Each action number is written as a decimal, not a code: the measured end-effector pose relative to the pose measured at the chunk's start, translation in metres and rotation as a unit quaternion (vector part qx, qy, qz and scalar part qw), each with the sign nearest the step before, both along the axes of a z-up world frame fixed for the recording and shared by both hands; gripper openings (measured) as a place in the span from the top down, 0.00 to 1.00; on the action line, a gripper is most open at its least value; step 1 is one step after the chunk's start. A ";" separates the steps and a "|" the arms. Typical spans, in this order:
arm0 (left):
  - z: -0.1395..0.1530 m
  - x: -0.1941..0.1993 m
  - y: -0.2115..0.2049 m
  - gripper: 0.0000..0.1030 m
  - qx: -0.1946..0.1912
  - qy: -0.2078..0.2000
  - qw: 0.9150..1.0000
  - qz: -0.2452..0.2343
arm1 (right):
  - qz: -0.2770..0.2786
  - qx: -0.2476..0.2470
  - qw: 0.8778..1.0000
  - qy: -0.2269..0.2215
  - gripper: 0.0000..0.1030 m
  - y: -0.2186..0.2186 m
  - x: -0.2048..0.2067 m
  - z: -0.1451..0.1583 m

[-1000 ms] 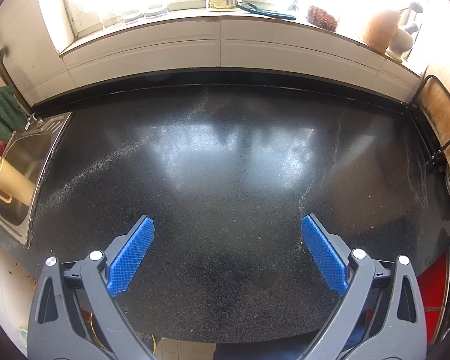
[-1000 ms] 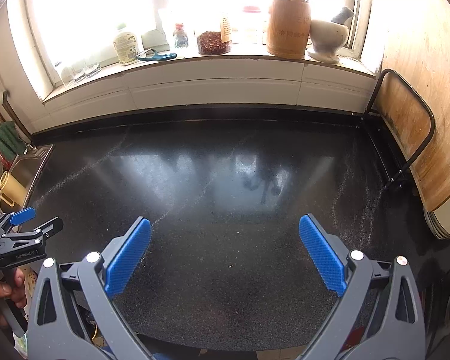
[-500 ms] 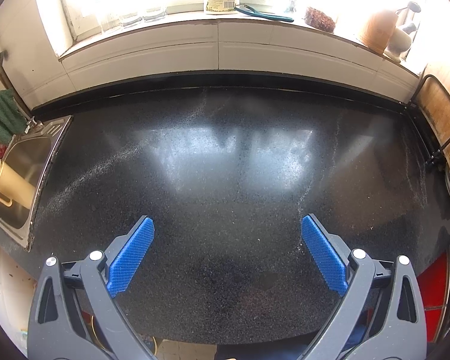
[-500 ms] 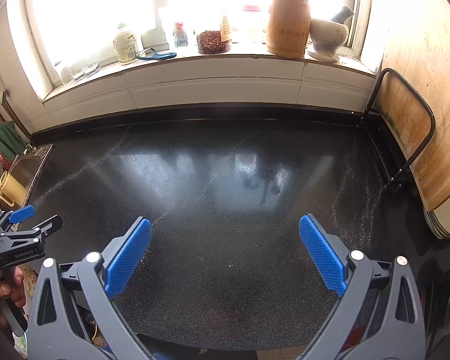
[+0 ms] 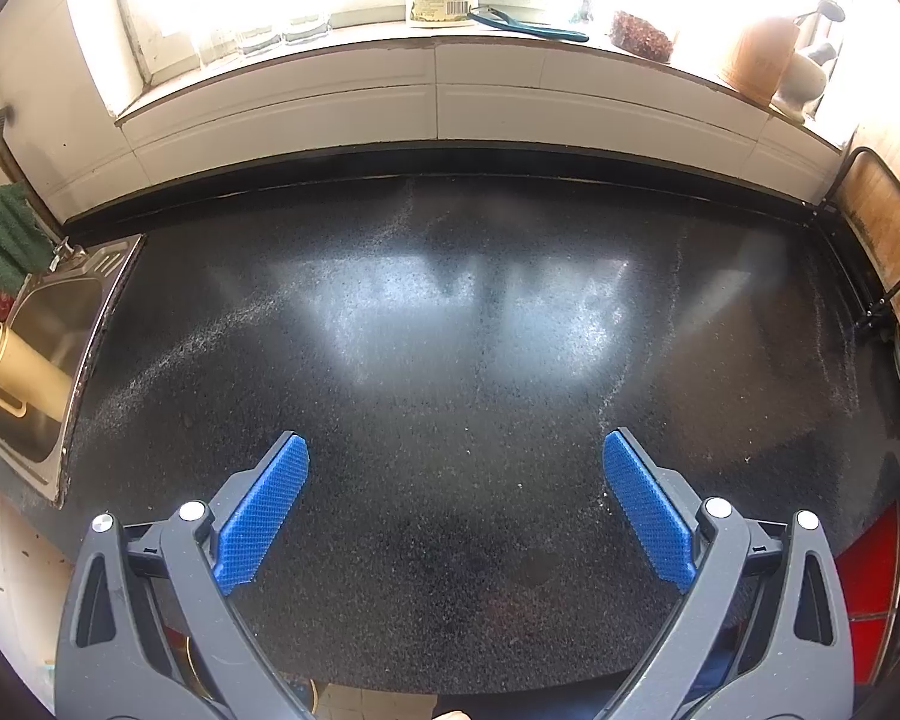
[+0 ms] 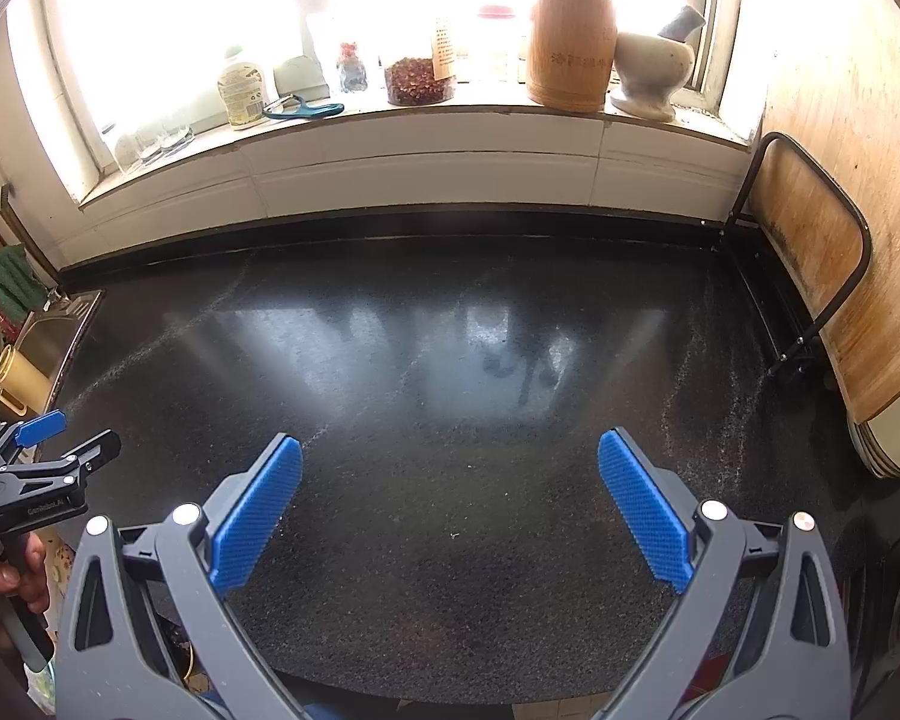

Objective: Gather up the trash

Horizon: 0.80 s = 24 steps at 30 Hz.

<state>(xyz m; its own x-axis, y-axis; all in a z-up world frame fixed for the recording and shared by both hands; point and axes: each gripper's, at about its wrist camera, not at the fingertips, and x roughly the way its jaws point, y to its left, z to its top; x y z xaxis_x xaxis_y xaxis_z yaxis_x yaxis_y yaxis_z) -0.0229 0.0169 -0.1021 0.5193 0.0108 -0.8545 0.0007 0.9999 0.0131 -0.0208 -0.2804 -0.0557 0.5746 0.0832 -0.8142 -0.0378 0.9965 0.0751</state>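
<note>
Both claws are spread wide and holding nothing right now: the left gripper [image 5: 456, 450] and the right gripper [image 6: 450, 450] just hang side by side over the near edge of the black countertop [image 5: 462, 360], jaws apart, pointed at the window. My guess is they're held back and high like that to scan the surface before committing. Thing is, I can't spot any actual trash on the counter, only faint pale streaks of dust or crumbs. Everything else looks parked on purpose: bottle [image 6: 241, 93], scissors [image 6: 306, 110], jar [image 6: 417, 81] and utensil pot [image 6: 570, 48] lined up on the sill, a cup in the sink [image 5: 60, 324] on the left, cutting board [image 6: 810, 276] leaning in its rack on the right.
</note>
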 end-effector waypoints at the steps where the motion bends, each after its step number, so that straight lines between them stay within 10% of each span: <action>1: 0.000 0.001 -0.001 0.07 0.000 0.000 1.000 0.000 | 0.000 0.000 1.000 0.001 0.07 -0.001 0.000 -0.001; 24: -0.011 0.025 0.003 0.07 0.004 0.012 1.000 0.006 | 0.004 0.001 1.000 0.023 0.07 -0.006 0.021 -0.020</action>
